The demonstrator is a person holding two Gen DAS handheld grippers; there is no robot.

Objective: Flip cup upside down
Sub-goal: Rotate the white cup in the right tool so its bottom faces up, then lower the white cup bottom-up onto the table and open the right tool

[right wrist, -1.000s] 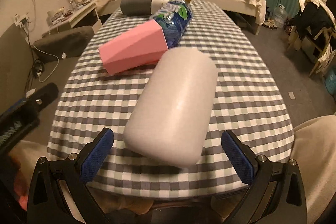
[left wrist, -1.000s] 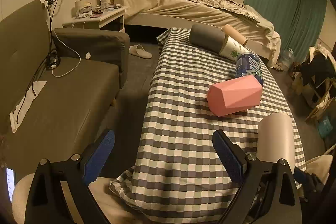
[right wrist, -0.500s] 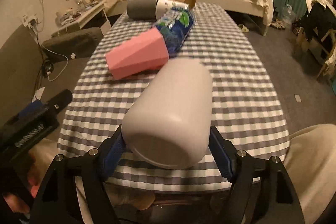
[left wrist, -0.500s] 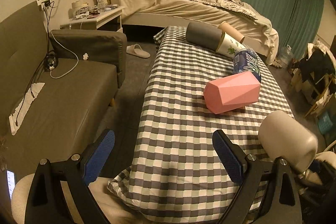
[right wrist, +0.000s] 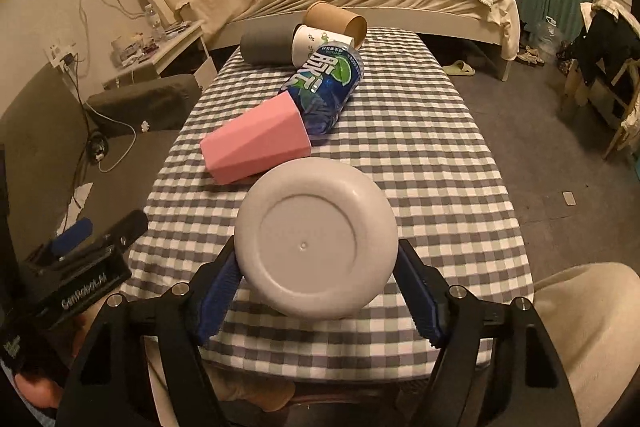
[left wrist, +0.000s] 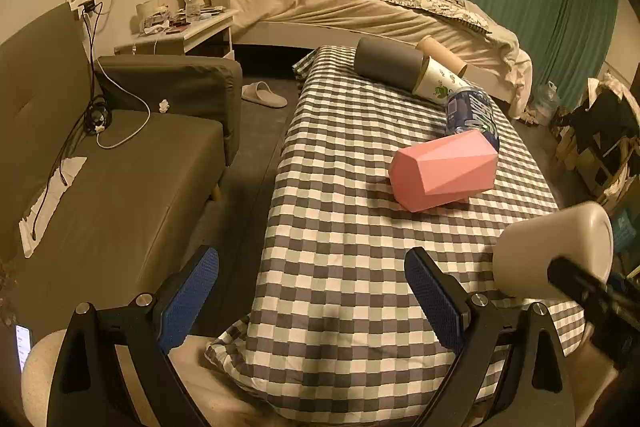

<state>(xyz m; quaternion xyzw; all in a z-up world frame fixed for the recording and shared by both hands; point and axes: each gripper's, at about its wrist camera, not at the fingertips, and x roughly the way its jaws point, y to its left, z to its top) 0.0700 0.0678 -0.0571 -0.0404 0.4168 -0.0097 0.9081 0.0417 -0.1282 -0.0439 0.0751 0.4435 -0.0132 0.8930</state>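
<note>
My right gripper (right wrist: pixel 318 279) is shut on a white cup (right wrist: pixel 316 239), its blue pads pressing both sides. The cup is lifted off the checkered table (right wrist: pixel 420 147) and its round base faces the right wrist camera. In the left wrist view the same cup (left wrist: pixel 560 253) hangs at the right, above the table's near right corner, held by the dark right gripper (left wrist: pixel 588 291). My left gripper (left wrist: pixel 312 291) is open and empty over the table's near left edge.
A pink faceted cup (right wrist: pixel 256 143), a blue bottle (right wrist: pixel 326 83), a white printed paper cup (right wrist: pixel 316 43), a brown paper cup (right wrist: pixel 338 21) and a grey cup (right wrist: pixel 266 47) lie on their sides further back. A grey sofa (left wrist: pixel 112 179) stands left, a bed (left wrist: pixel 360 11) behind.
My right gripper closed on the white cup, lifted it off the table and tilted it so its base now faces the camera. The left gripper stayed nearly still.
</note>
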